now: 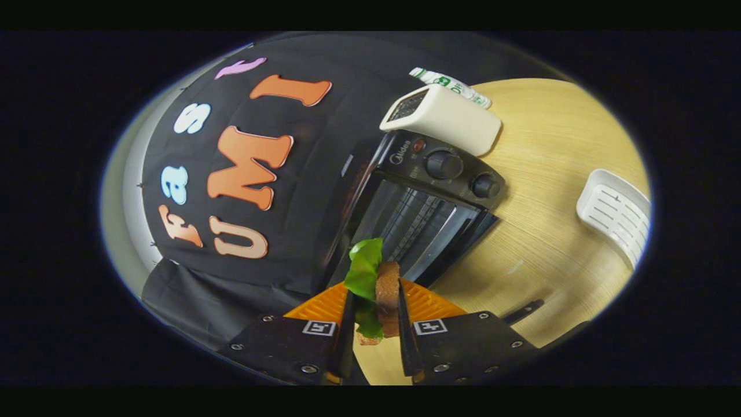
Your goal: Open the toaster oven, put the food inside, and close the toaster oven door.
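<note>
My gripper (375, 304) is shut on the food (386, 289), a brown slice of bread with green lettuce leaves (365, 266) against it, held upright between both fingers. Just beyond the fingertips stands the black toaster oven (428, 197), seen tilted, with its glass door (448, 249) swung down open and the wire rack (414, 223) showing inside. Two round knobs (444, 164) sit on its control panel. The food is in front of the oven's opening, outside the cavity.
The oven rests on a light wooden table (550, 191). A white toaster (443, 119) stands behind the oven, with a white-and-green tube (451, 86) beyond it. A white slotted rack (616, 214) lies further out on the table.
</note>
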`<state>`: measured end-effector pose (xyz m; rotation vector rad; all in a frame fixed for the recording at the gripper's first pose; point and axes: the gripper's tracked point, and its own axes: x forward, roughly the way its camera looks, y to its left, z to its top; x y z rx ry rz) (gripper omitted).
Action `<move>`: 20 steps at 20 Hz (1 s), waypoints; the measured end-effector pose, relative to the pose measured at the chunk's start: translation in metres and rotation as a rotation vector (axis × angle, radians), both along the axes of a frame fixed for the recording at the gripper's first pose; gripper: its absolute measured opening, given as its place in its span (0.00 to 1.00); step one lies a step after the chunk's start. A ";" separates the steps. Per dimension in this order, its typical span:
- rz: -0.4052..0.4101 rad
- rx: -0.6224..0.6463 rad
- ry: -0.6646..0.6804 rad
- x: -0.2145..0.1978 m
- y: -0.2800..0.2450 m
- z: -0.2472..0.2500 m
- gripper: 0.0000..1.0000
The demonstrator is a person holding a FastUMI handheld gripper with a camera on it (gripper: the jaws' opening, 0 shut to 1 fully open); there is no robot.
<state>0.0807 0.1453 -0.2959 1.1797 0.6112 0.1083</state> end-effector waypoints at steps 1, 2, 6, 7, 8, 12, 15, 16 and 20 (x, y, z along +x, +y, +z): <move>-0.022 0.008 0.006 0.006 0.000 -0.005 0.35; -0.041 0.015 0.016 0.013 0.003 -0.014 0.35; -0.122 0.059 0.037 0.044 -0.001 -0.030 0.34; -0.134 0.074 0.042 0.052 0.003 -0.033 0.34; -0.147 0.089 0.050 0.058 0.006 -0.036 0.35; -0.209 0.169 0.062 0.083 0.015 -0.042 0.34; -0.212 0.160 0.066 0.096 0.024 -0.043 0.35; -0.204 0.154 0.071 0.097 0.026 -0.044 0.35; -0.204 0.162 0.120 0.093 0.024 -0.048 0.40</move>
